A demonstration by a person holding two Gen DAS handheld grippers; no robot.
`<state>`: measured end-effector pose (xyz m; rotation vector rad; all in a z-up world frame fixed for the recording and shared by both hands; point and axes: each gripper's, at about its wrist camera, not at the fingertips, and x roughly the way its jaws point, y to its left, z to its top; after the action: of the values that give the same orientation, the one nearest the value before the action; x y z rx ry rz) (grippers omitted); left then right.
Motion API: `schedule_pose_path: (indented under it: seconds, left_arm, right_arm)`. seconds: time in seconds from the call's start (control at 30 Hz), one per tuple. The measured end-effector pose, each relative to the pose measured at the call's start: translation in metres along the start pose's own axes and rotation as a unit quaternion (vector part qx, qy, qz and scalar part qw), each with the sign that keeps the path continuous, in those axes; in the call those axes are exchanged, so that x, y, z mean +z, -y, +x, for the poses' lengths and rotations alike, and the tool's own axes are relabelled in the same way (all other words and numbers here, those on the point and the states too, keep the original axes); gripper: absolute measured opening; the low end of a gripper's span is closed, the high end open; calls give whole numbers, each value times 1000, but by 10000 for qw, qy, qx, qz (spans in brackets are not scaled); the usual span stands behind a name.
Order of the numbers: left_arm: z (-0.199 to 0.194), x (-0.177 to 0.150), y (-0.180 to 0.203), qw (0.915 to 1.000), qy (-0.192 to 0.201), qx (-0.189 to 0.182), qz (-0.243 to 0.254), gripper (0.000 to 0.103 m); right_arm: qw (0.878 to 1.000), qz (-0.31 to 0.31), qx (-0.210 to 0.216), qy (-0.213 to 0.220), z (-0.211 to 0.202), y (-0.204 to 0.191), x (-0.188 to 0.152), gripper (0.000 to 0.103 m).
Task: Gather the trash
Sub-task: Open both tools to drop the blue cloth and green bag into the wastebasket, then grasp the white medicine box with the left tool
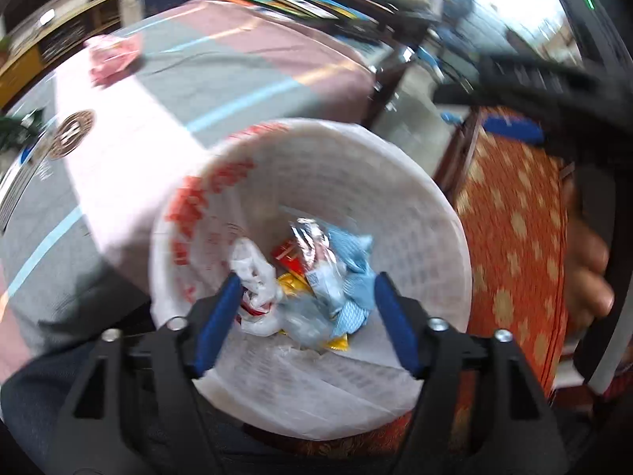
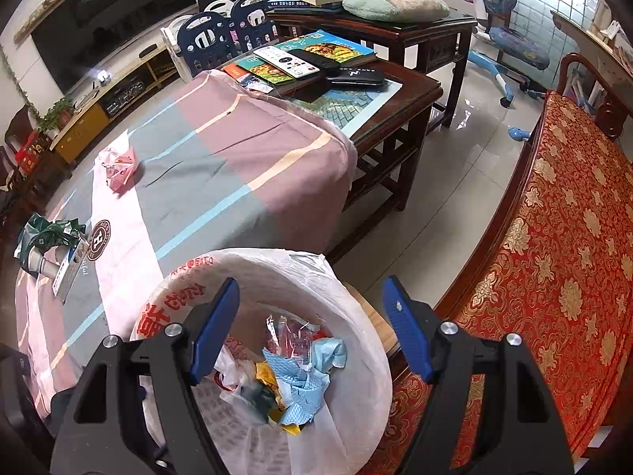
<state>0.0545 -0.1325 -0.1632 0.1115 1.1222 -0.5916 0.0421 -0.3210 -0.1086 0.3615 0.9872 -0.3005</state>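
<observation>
A white bin lined with a white plastic bag point(image 1: 415, 198) stands beside the table and holds crumpled trash: a white bag point(image 1: 253, 273), a blue cloth point(image 1: 352, 273), red and yellow wrappers. My left gripper point(image 1: 308, 289) hangs open right above it, nothing between its blue pads point(image 1: 217, 324). In the right wrist view the same bin point(image 2: 356, 316) lies below my right gripper point(image 2: 311, 281), also open and empty. On the tablecloth lie a pink crumpled wrapper point(image 2: 118, 166), a green bag point(image 2: 51, 231) and a small box point(image 2: 69, 273).
The low table under a pink, grey and mauve cloth point(image 2: 221, 166) carries books and remotes point(image 2: 308, 61) at its far end. A red and gold patterned bench point(image 2: 554, 237) runs along the right. A hand point(image 1: 589, 273) shows at the left view's right edge.
</observation>
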Motion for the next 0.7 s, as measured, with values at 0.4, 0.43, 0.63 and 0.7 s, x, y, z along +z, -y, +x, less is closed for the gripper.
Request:
schedule_pose_path:
  seconds: [0.4, 0.43, 0.63, 0.7]
  left_arm:
    - [-66, -18, -212, 9303, 881, 1588, -3186, 42]
    - [-69, -20, -227, 9235, 926, 1649, -3337, 42]
    - [-61, 28, -279, 9341, 1000, 2177, -2646, 62]
    - [-48, 49, -288, 9472, 882, 2139, -2220, 72]
  right_arm:
    - [9995, -247, 163, -64, 11, -30, 1, 73]
    - [9994, -293, 183, -84, 13, -34, 0, 73]
    - [9985, -423, 176, -286, 25, -49, -1, 73]
    - [9983, -439, 149, -350, 28, -49, -2, 73]
